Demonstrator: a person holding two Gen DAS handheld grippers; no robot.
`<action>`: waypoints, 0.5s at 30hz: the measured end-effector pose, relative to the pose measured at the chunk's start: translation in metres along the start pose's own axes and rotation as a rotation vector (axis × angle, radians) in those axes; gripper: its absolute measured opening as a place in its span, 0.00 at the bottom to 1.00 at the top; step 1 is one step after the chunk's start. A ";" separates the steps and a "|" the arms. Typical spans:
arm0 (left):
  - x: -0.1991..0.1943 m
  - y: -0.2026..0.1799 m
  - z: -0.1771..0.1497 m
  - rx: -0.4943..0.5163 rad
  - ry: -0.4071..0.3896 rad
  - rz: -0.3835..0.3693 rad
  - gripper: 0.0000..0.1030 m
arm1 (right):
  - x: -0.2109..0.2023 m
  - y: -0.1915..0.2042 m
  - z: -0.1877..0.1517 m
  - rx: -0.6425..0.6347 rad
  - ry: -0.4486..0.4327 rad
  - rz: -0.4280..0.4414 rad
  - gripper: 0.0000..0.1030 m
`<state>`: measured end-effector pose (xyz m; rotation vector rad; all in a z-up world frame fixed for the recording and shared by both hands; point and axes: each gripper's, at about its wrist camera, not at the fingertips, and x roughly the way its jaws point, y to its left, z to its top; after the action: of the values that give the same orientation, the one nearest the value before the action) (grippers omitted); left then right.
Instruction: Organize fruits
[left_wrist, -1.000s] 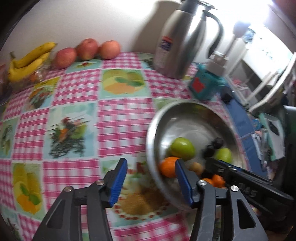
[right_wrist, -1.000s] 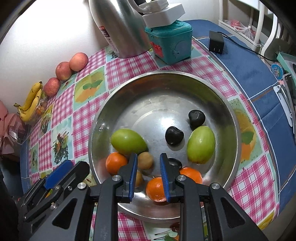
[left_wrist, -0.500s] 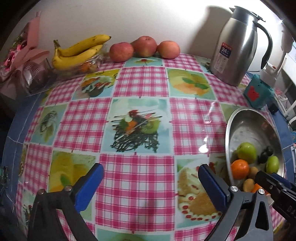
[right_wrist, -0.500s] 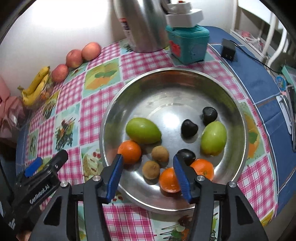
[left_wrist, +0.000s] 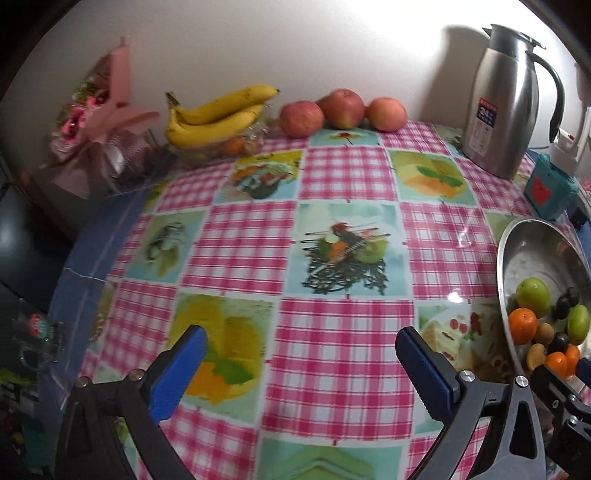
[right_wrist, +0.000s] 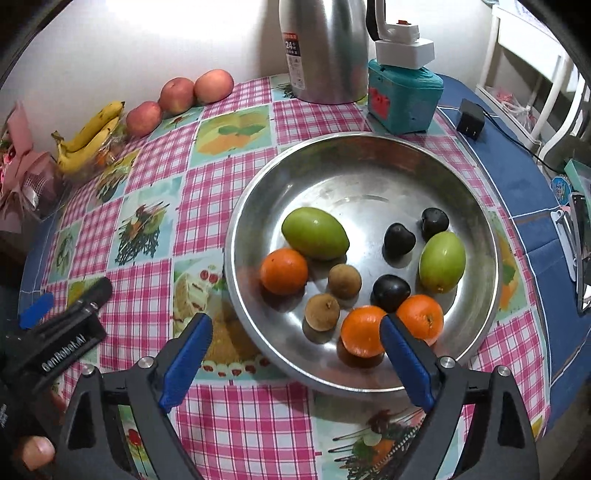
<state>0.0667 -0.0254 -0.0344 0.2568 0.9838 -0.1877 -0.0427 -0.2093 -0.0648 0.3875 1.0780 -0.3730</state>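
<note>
A steel bowl (right_wrist: 369, 155) holds two green fruits (right_wrist: 314, 232), three oranges (right_wrist: 283, 271), two brown fruits (right_wrist: 344, 281) and three dark ones (right_wrist: 399, 240). My right gripper (right_wrist: 295, 321) hovers over the bowl's near rim. Its jaws are opening, and the pads press on nothing. My left gripper (left_wrist: 301, 338) stands wide open over the checked tablecloth, left of the bowl (left_wrist: 502, 258), and is empty. Bananas (left_wrist: 218, 118) and three apples (left_wrist: 340, 107) lie along the far wall.
A steel jug (right_wrist: 325, 48) and a teal box (right_wrist: 402, 96) with a white plug stand behind the bowl. A black adapter (right_wrist: 471, 118) lies on the blue cloth to the right. A pink bouquet (left_wrist: 107, 110) sits at the far left corner.
Both grippers' jaws have spread wide. The left one has swung left, away from the bowl and over the tablecloth. The right one has drawn back a little over the bowl's near rim.
</note>
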 end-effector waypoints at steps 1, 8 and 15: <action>-0.004 0.002 -0.002 -0.001 -0.007 0.008 1.00 | -0.001 0.000 -0.002 0.003 -0.003 0.002 0.90; -0.017 0.001 -0.017 0.044 -0.022 0.059 1.00 | -0.006 0.002 -0.014 -0.018 -0.010 -0.017 0.90; -0.030 0.003 -0.029 0.035 -0.007 0.033 1.00 | -0.011 0.002 -0.025 -0.027 -0.013 -0.010 0.89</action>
<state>0.0288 -0.0123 -0.0243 0.3040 0.9692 -0.1751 -0.0660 -0.1947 -0.0649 0.3557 1.0717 -0.3693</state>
